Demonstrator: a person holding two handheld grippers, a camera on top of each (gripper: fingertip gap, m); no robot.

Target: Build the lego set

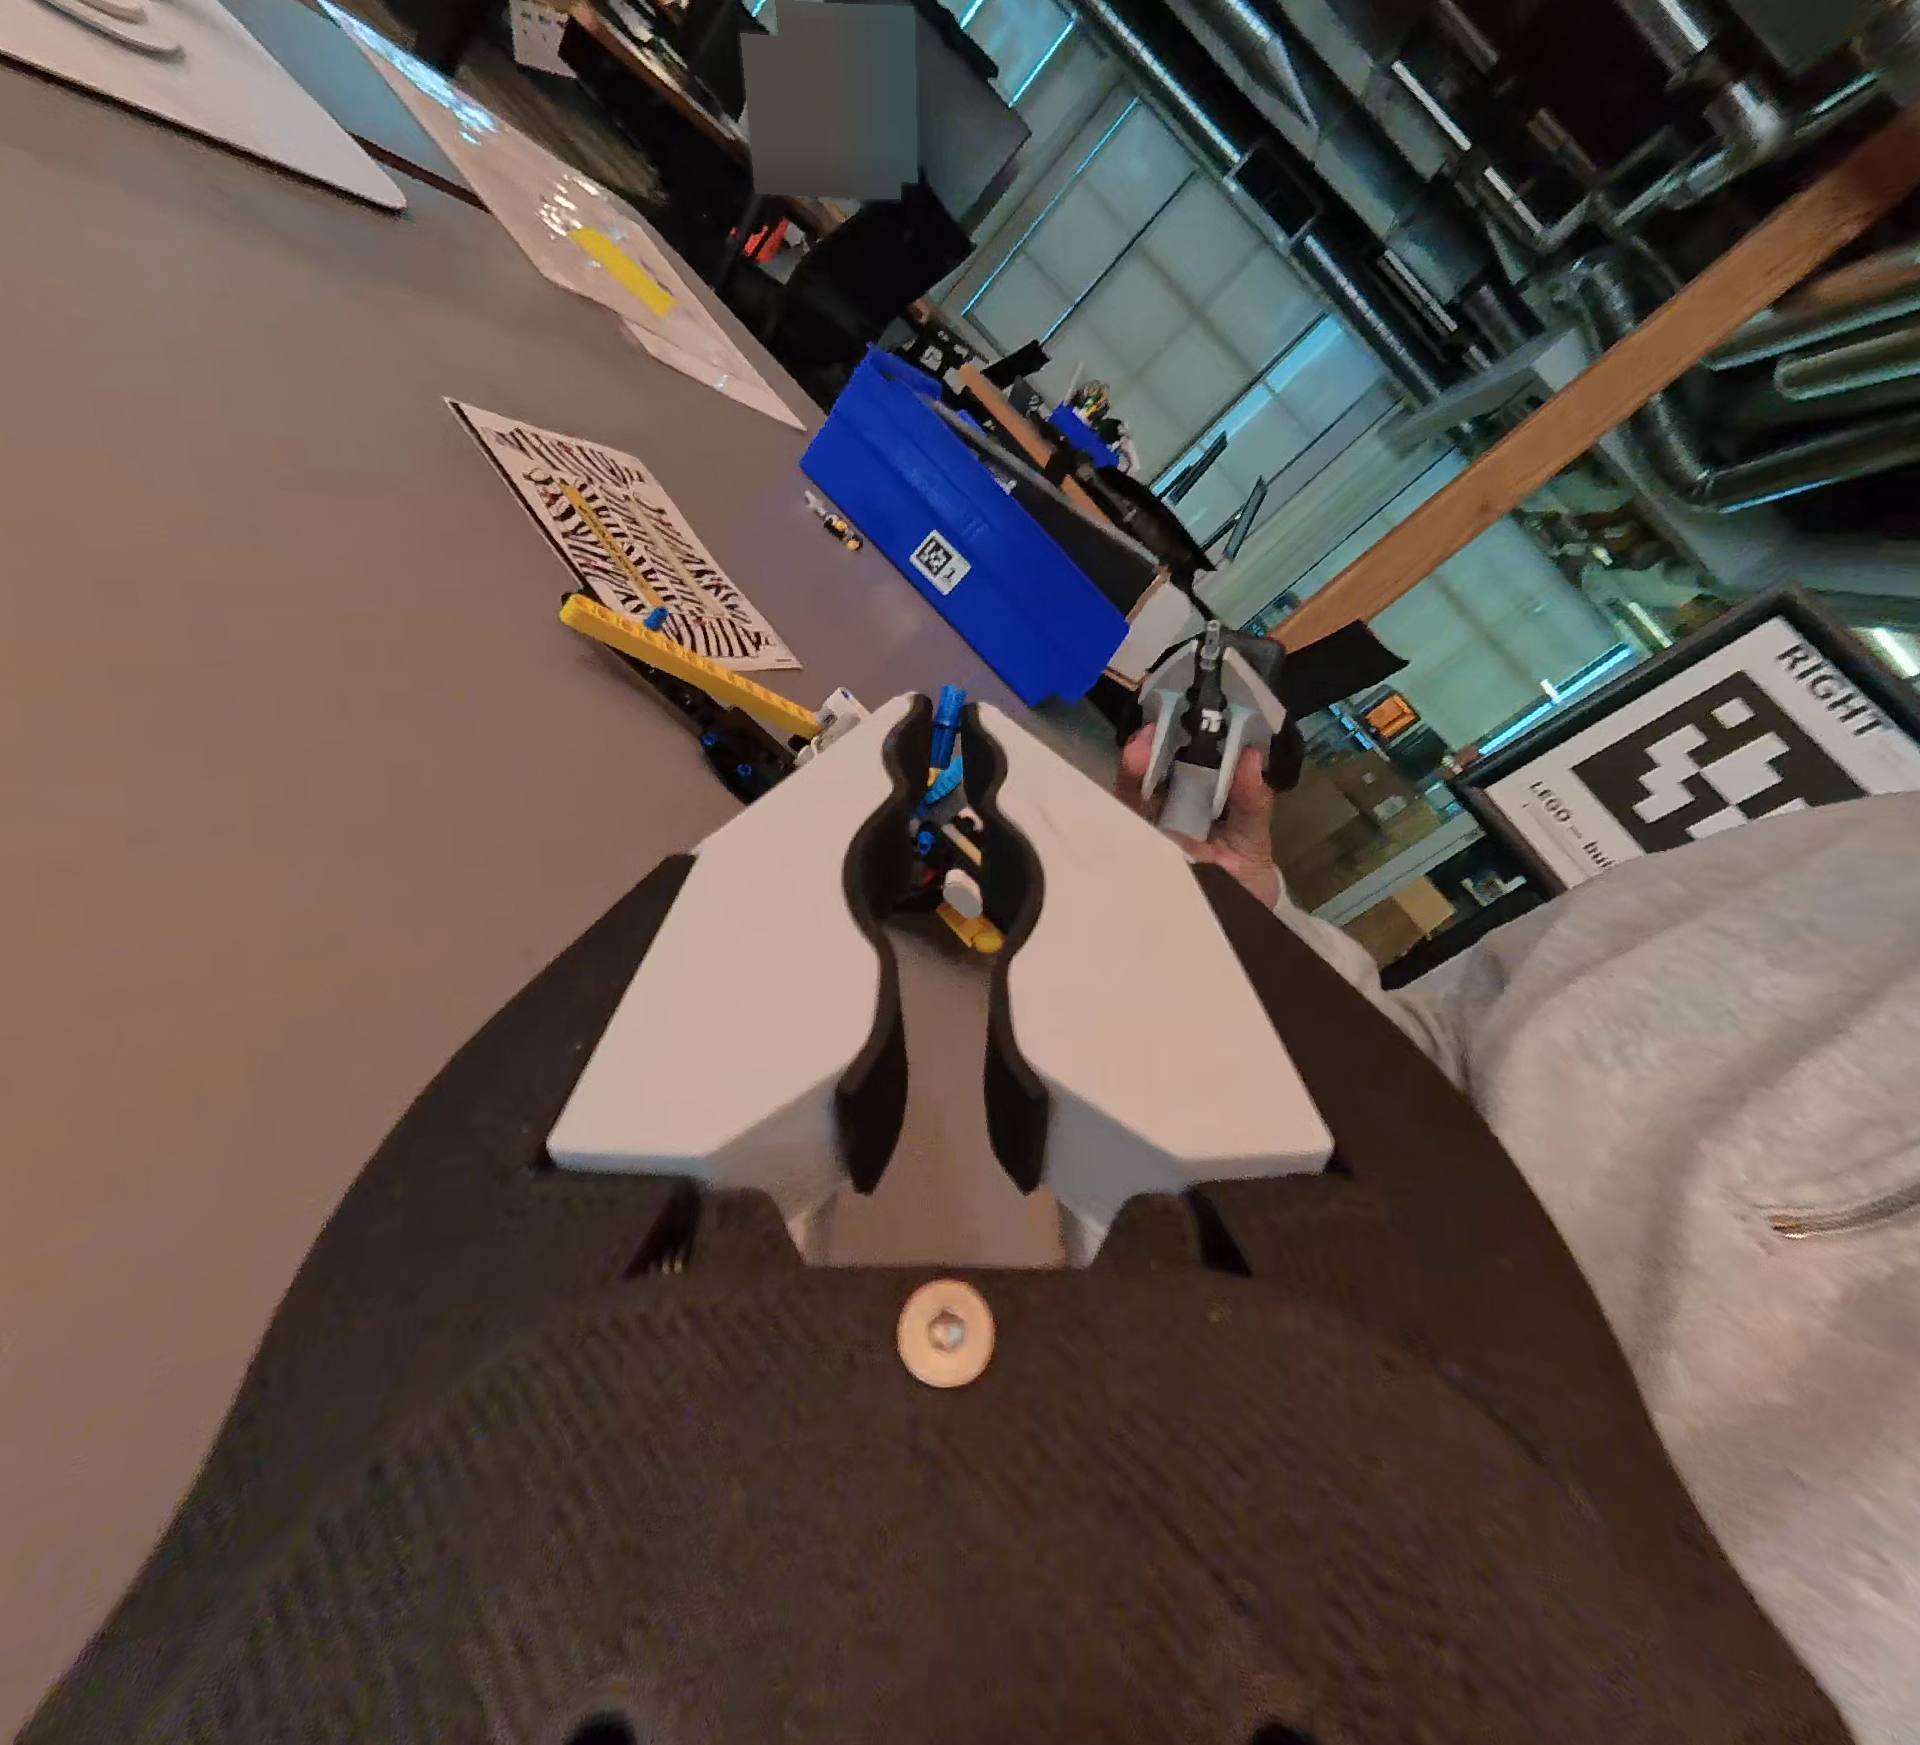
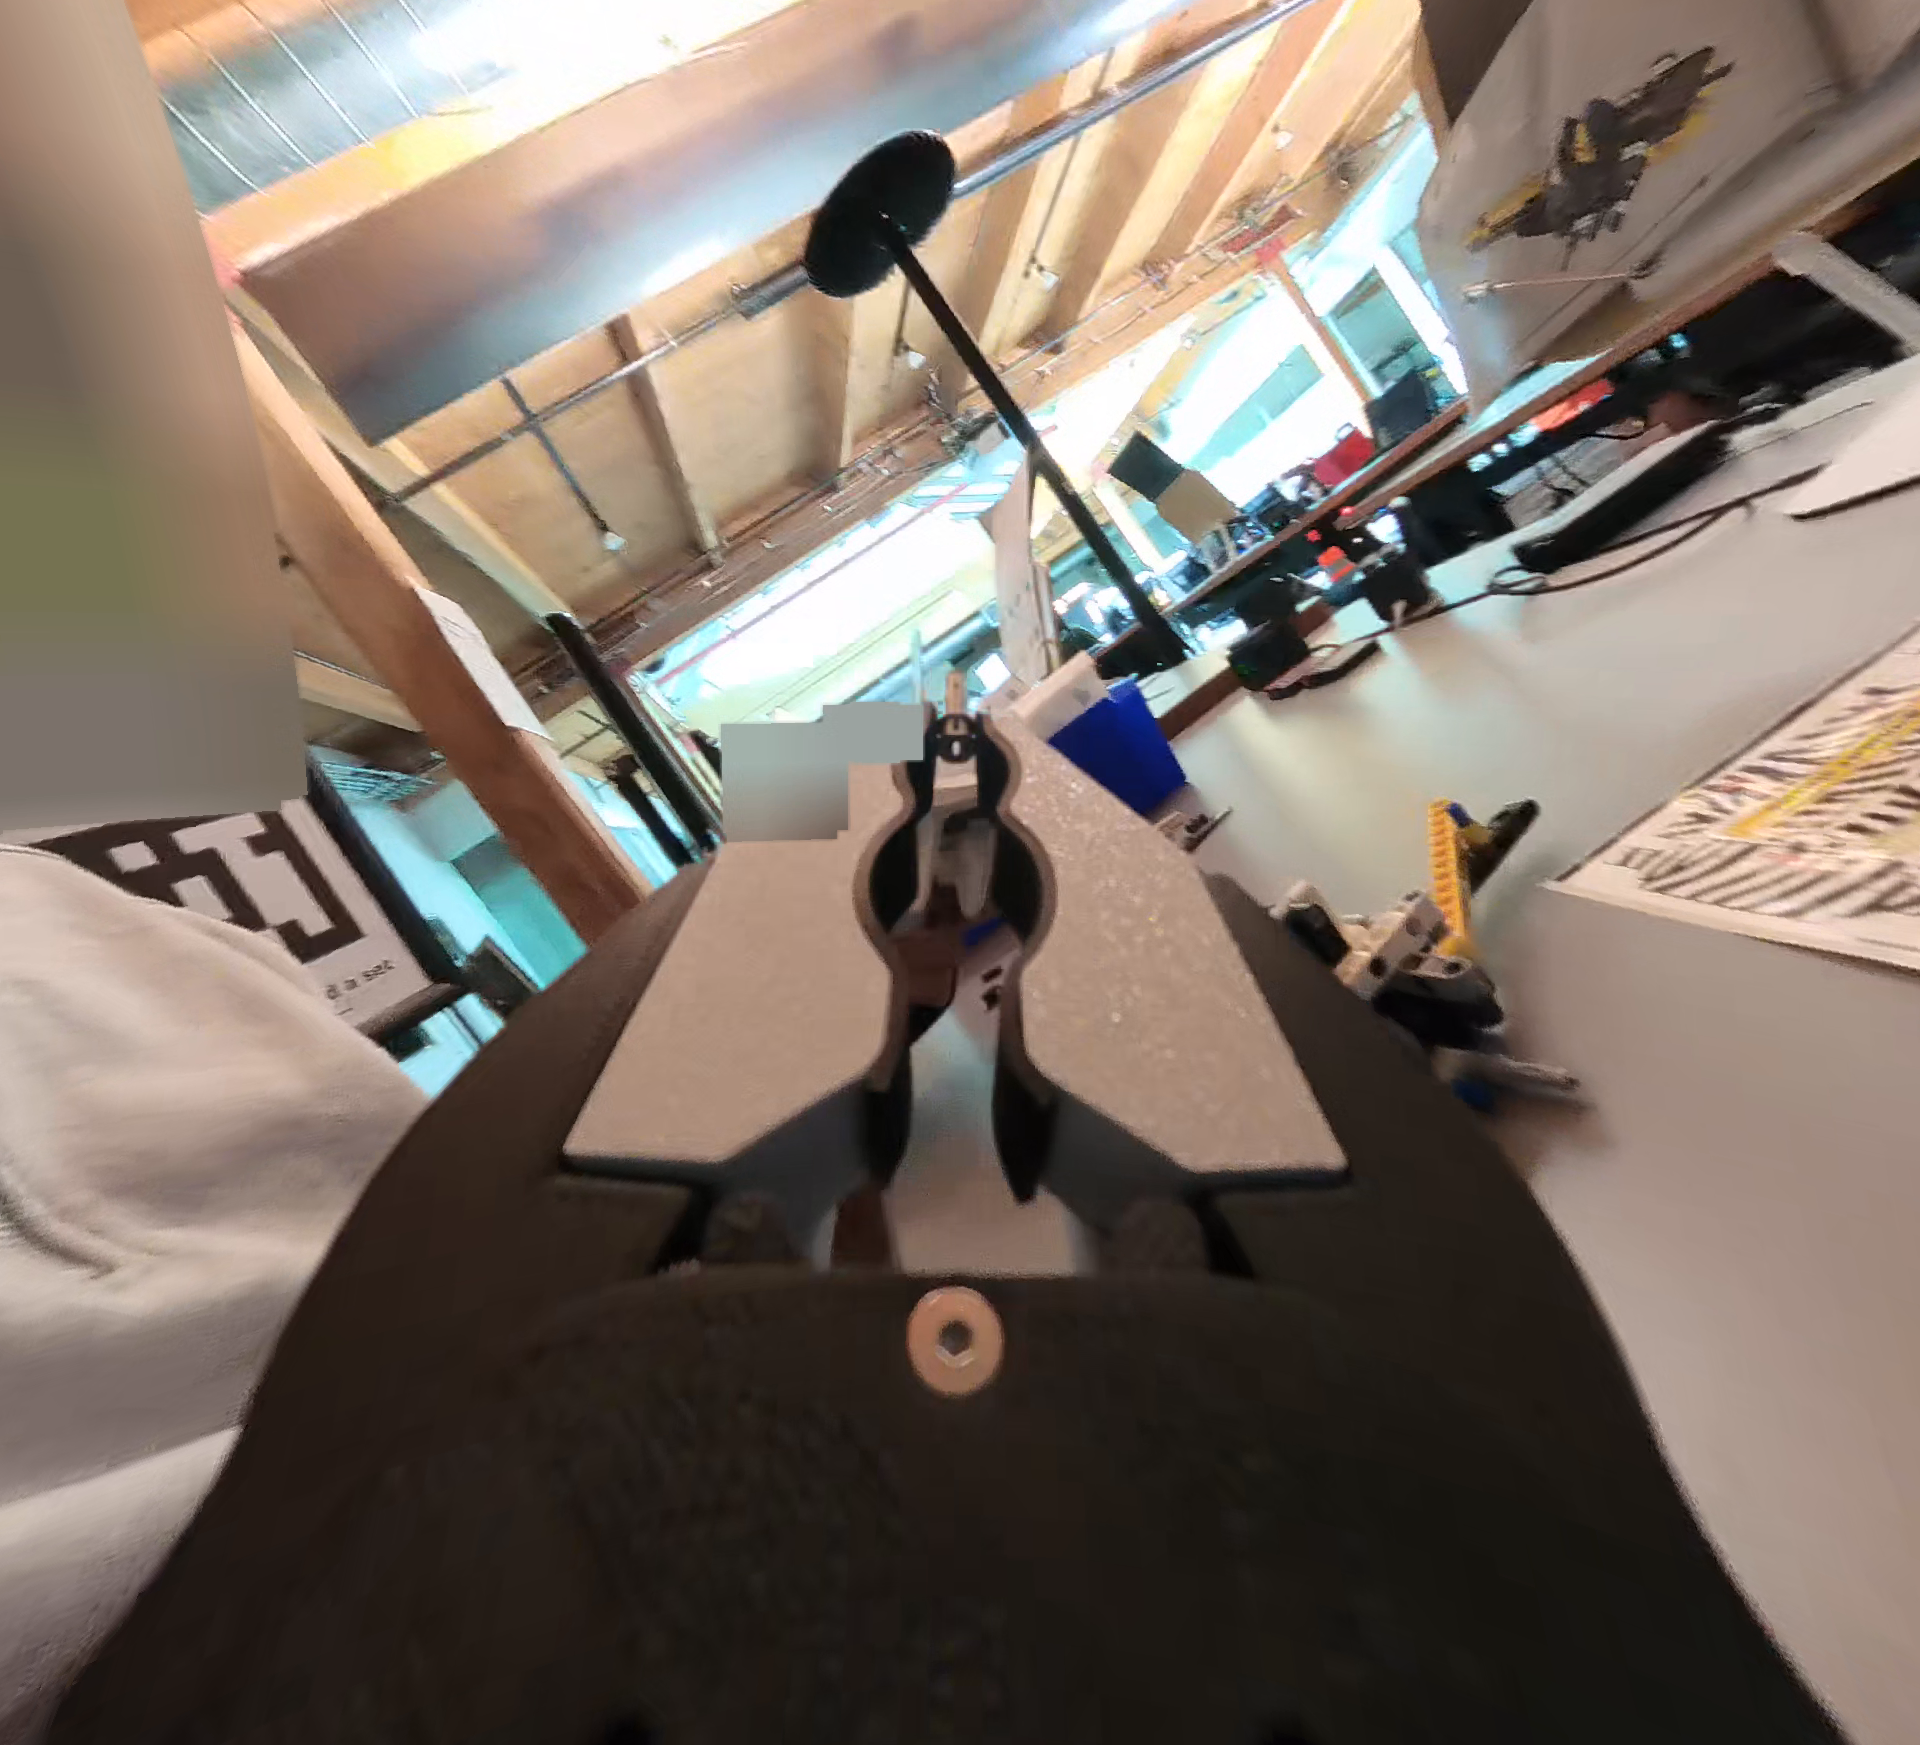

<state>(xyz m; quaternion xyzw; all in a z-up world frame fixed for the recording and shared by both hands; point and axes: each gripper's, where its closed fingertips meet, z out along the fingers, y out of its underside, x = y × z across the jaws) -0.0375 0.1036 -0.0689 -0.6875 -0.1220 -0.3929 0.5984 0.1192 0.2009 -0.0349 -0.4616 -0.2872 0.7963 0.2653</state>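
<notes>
Left gripper (image 1: pixel 943 719): fingers nearly closed, tips pinching a small blue piece (image 1: pixel 947 716). It looks joined to the blue, yellow and black sub-assembly (image 1: pixel 956 848) seen through the finger gap, so I read it as clamped to steady the model for an insertion.

Right gripper (image 2: pixel 956 745): raised off the table, tips pinched on a small black part (image 2: pixel 954 739) with a pale stub sticking out along the fingers. Long axis looks in line with the fingers, pointing up and away. Probably carried for the next join.

Farther on the grey table (image 1: pixel 208 552): the yellow beam (image 1: pixel 686 656) lies flat, running near-right to far-left, beside the striped sheet (image 1: pixel 623 532). Blue bin (image 1: pixel 935 532) stands farthest.
</notes>
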